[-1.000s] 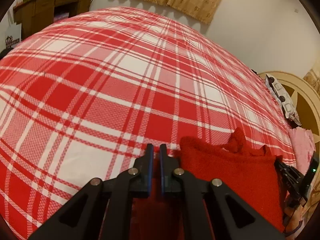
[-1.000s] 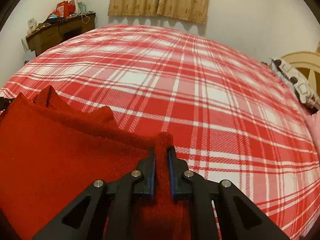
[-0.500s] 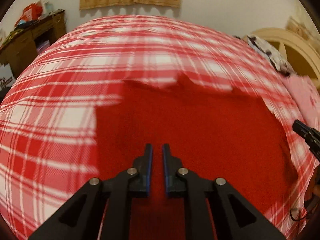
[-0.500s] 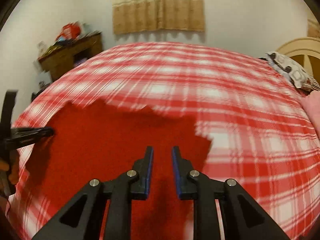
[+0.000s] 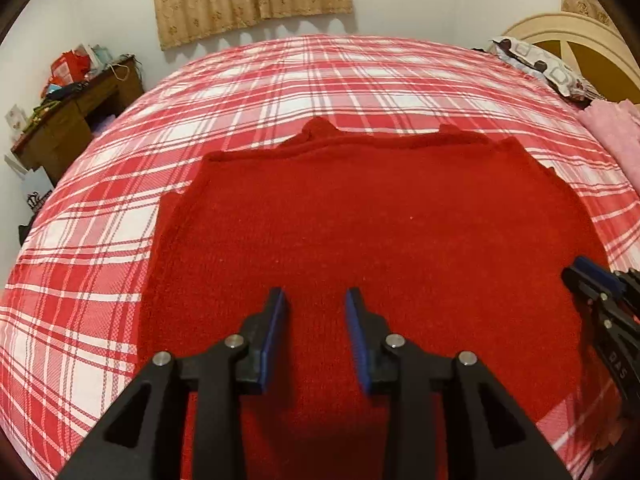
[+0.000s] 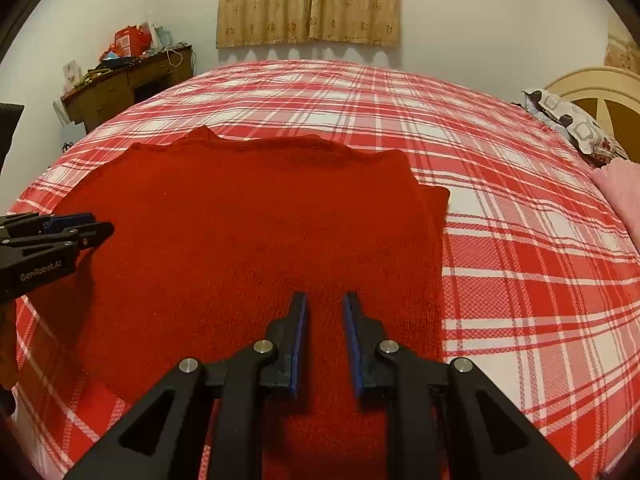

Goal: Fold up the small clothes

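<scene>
A red knitted garment [image 5: 372,224] lies spread flat on the red-and-white plaid bed [image 5: 280,80], its far edge wavy. It also shows in the right wrist view [image 6: 248,232]. My left gripper [image 5: 314,296] is open and empty, hovering over the garment's near left part. My right gripper [image 6: 323,300] is open and empty, over the garment's near right part. Each gripper shows in the other's view: the right one at the right edge [image 5: 592,280], the left one at the left edge [image 6: 80,228].
A wooden desk [image 6: 128,80] with clutter stands at the far left by the wall. A patterned pillow [image 6: 572,124] and a pink cloth [image 6: 620,192] lie at the bed's right side by a cream headboard [image 6: 600,88]. A curtain [image 6: 308,0] hangs on the far wall.
Both grippers were shut on the garment's edge a second ago. They have let it go, opened, and pulled back and up; the garment now lies flat.
</scene>
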`<state>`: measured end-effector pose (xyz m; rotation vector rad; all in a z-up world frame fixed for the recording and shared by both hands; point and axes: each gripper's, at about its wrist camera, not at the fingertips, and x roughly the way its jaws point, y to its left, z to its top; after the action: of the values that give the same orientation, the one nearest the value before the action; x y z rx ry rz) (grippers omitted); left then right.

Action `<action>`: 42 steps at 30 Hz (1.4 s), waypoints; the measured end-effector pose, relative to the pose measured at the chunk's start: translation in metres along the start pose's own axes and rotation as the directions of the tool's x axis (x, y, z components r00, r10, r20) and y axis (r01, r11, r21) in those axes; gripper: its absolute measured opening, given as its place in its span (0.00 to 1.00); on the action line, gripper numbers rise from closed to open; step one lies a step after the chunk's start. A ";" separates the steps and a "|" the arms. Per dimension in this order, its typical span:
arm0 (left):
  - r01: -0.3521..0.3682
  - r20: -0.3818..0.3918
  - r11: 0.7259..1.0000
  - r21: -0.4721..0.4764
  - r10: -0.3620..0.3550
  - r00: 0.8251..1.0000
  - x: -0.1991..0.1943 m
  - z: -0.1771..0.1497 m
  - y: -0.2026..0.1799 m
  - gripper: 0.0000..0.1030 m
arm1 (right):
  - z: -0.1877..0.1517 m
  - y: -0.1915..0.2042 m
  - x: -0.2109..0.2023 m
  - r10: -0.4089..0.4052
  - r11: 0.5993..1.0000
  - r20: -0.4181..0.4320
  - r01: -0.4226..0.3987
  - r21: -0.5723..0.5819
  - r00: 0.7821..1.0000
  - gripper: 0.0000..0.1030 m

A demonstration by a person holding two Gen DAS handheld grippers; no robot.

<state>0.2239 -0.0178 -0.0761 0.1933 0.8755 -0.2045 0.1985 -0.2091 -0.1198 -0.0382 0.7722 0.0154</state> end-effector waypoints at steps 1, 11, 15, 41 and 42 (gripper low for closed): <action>-0.005 0.003 1.000 -0.001 0.005 1.000 0.000 -0.002 0.000 0.34 | -0.001 0.001 -0.001 -0.004 1.000 0.004 0.004 -0.004 1.000 0.19; -0.030 0.002 1.000 -0.004 0.030 1.000 -0.018 -0.010 -0.001 0.48 | 0.002 0.001 0.000 -0.009 1.000 0.003 0.009 -0.009 1.000 0.19; -0.025 -0.003 0.999 -0.038 0.025 1.000 -0.032 -0.019 0.006 0.61 | 0.004 0.006 -0.014 -0.007 1.000 0.017 0.007 0.003 1.000 0.19; -0.013 -0.023 0.972 -0.235 0.008 1.000 -0.060 -0.094 0.049 0.91 | -0.032 0.021 -0.024 0.116 0.992 -0.003 -0.115 0.047 0.993 0.20; -0.001 -0.022 0.957 -0.289 -0.006 1.000 -0.061 -0.100 0.058 0.91 | -0.032 0.020 -0.024 0.120 0.992 -0.003 -0.120 0.050 0.993 0.20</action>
<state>0.1267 0.0689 -0.0867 -0.0790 0.9173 -0.0745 0.1585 -0.1901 -0.1271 0.0553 0.7794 0.1101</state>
